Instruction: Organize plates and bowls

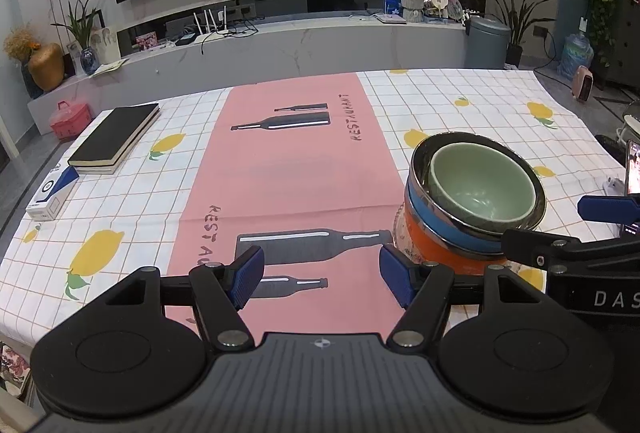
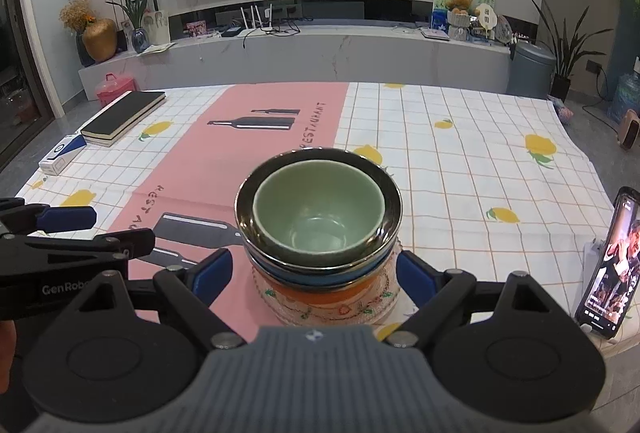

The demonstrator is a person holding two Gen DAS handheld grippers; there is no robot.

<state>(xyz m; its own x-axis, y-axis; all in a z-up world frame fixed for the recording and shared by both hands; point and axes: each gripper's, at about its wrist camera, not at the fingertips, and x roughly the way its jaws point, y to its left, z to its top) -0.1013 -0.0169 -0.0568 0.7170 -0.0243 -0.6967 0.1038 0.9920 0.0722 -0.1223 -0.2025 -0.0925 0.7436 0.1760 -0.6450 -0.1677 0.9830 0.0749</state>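
A stack of bowls stands on the table: a pale green bowl point(image 2: 320, 211) nests in a steel-rimmed bowl point(image 2: 390, 217), over a blue bowl point(image 2: 296, 275), an orange bowl point(image 2: 320, 293) and a patterned glass dish point(image 2: 328, 311) at the bottom. The stack also shows in the left wrist view point(image 1: 480, 189). My right gripper point(image 2: 314, 273) is open, its fingers on either side of the stack's base, apart from it. My left gripper point(image 1: 322, 275) is open and empty over the pink cloth, left of the stack.
A pink runner point(image 1: 288, 169) lies over a lemon-print tablecloth point(image 2: 480, 161). Black notebooks point(image 1: 114, 139) and a small blue-white box point(image 1: 52, 193) sit at the far left. A lit phone on a stand point(image 2: 612, 265) is at the right edge.
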